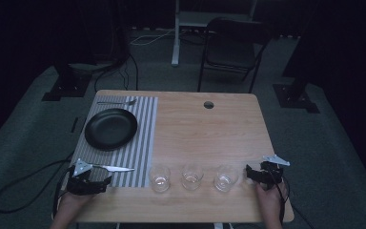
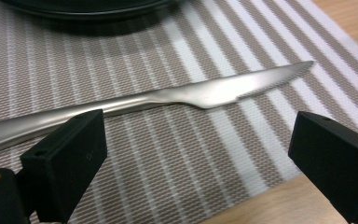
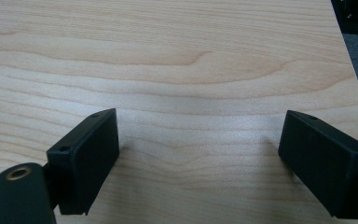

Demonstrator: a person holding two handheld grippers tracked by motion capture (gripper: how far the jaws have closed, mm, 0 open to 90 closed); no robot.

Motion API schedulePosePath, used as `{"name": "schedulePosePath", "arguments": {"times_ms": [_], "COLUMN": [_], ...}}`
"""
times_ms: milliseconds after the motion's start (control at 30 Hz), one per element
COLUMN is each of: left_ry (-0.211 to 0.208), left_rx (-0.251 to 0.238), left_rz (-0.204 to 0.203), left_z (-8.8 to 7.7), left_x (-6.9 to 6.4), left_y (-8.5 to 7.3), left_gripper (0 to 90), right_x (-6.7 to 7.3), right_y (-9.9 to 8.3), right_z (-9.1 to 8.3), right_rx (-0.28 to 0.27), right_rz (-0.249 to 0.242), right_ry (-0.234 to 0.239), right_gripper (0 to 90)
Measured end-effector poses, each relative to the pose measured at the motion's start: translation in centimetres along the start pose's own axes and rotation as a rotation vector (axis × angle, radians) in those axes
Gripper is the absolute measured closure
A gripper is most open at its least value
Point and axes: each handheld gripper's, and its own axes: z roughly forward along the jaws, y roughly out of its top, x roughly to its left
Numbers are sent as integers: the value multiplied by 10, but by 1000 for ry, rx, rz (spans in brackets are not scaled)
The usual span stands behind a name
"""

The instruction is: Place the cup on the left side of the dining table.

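The knife [image 2: 177, 95] lies flat on the striped placemat [image 2: 168, 154] near the tabletop's [image 1: 205, 129] front left, blade pointing right, just ahead of our left tongs [image 1: 88, 183], which stand released with jaws wide; we judge it the thing to lift, so we should straddle the thicker handle and close squarely, since smooth brushed steel may slip; the mat is coarse woven cloth; behind it sits a round matte black plate [image 1: 110, 129] and a fork [image 1: 116, 102]; three clear glasses [image 1: 190, 177] line the front edge; our right tongs [image 1: 262, 174] rest released over pale wood grain.
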Motion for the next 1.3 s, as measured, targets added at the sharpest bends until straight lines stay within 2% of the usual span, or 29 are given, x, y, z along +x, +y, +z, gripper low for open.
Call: {"name": "schedulePosePath", "arguments": {"times_ms": [133,167,367,433,533,667,967,1033,1300], "left_ry": [-39,-34,-77,-103,-115,-150,-174,-190,-230], "left_rx": [-4,-5,-12,-21,-28,-34,-59,-64,-84], "left_rz": [19,29,49,72,89,91,112,130,157], "left_z": [1,1,1,-1,-2,-2,-4,-4,-6], "left_x": [-6,-8,-15,-19,-22,-25,-35,-41,-49], "left_y": [4,5,7,8,9,10,14,16,22], "left_gripper": [48,48,48,48,48,49,49,49,49], "right_x": [0,0,0,0,0,0,0,0,0], "right_y": [0,0,0,0,0,0,0,0,0], "right_z": [0,0,0,0,0,0,0,0,0], "right_rx": [0,0,0,0,0,0,0,0,0], "right_rz": [0,0,0,0,0,0,1,0,0], "right_ry": [0,0,0,0,0,0,0,0,0], "right_gripper": [119,119,118,119,119,119,119,119,119]}}
